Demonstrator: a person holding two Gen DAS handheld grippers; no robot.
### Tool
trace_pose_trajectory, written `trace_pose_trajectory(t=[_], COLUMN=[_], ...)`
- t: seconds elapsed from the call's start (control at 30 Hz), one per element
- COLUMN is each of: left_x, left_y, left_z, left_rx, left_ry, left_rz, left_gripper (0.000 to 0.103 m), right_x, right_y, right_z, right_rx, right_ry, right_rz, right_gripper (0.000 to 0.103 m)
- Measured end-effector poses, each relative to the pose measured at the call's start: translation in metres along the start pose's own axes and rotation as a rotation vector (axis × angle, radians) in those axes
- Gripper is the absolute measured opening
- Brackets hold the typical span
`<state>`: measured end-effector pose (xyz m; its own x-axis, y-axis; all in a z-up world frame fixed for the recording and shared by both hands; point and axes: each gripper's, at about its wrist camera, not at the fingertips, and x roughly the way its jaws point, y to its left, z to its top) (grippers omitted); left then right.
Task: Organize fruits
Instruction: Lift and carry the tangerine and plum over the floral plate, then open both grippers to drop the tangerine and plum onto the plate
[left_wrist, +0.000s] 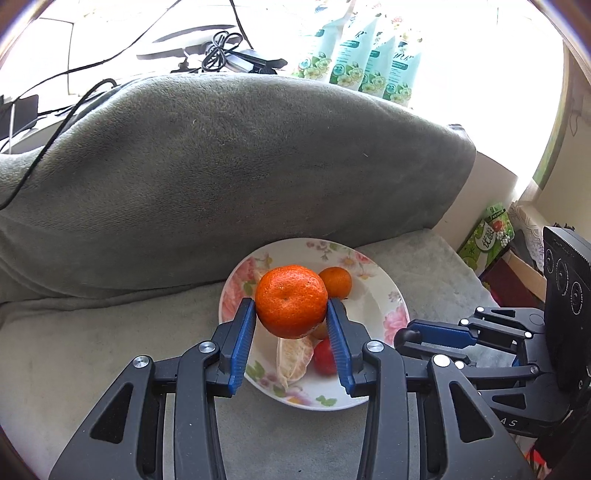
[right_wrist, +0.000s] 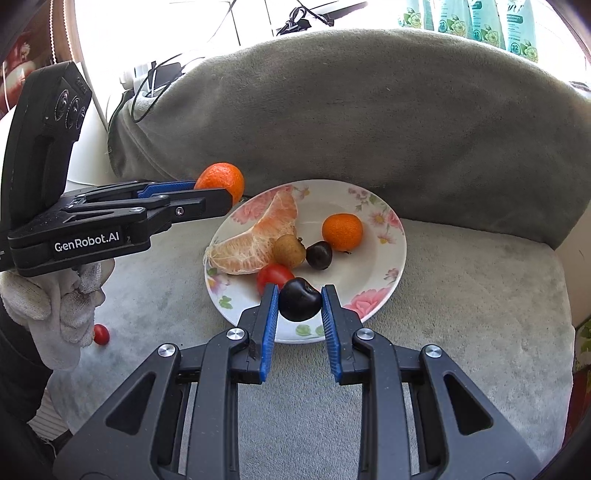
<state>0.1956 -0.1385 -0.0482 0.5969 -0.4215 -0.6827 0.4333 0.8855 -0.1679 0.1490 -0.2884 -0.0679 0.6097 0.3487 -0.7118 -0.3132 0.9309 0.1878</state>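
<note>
The left gripper (left_wrist: 291, 315) is clamped on a big mandarin (left_wrist: 291, 300), both blue pads pressed against its sides, and holds it in the air above the near half of the plate (right_wrist: 391, 258). The right gripper (right_wrist: 299, 304) is closed on a dark cherry (right_wrist: 298, 300) over the plate's near rim. The plate sits on the grey cushion (right_wrist: 461, 314), close to its back edge where the backrest rises.

Already on the plate are a peeled pomelo wedge (right_wrist: 255, 240) on the left side, a small mandarin (right_wrist: 342, 232) toward the far right, a brown fruit (right_wrist: 289, 251), a second dark cherry (right_wrist: 319, 254) and a red tomato (right_wrist: 274, 276). One small red fruit (right_wrist: 101, 334) lies on the cushion well left of the plate, by the gloved hand (right_wrist: 62, 306).

To finish this step well, I would lower each fruit until it touches bare china before letting go (round fruit rolls if dropped). The open patch on the right of the plate looks best for the mandarin; the cherry could go beside its twin. Set them down one at a time so the two grippers do not crowd each other, and part the jaws slowly. The plate rests on soft padding, so pressing on its rim may tip it.
</note>
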Motion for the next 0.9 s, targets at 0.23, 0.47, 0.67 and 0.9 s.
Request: trace_pose_trajectory(t=[0.23, 0.47, 0.67, 0.9], left_x=[0.014, 0.024, 0.031, 0.034], left_y=[-0.003, -0.006, -0.008, -0.008], left_z=[0.009, 0.015, 0.016, 0.016], left_rx=[-0.001, 0.001, -0.005, 0.002], left_ry=[0.018, 0.030, 0.040, 0.043], left_rz=[-0.004, -0.009, -0.012, -0.013], left_gripper=[0.038, 0.038, 0.038, 0.038], right_x=[0.005, 0.008, 0.010, 0.010], right_y=[-0.005, -0.005, -0.004, -0.003], right_z=[0.000, -0.001, 0.000, -0.001], right_rx=[0.011, 0.004, -0.003, -0.009], right_ry=[-0.001, 0.003, 0.003, 0.004], right_rz=[-0.002, -0.001, -0.003, -0.011], right_gripper=[0.025, 0.025, 0.025, 0.025])
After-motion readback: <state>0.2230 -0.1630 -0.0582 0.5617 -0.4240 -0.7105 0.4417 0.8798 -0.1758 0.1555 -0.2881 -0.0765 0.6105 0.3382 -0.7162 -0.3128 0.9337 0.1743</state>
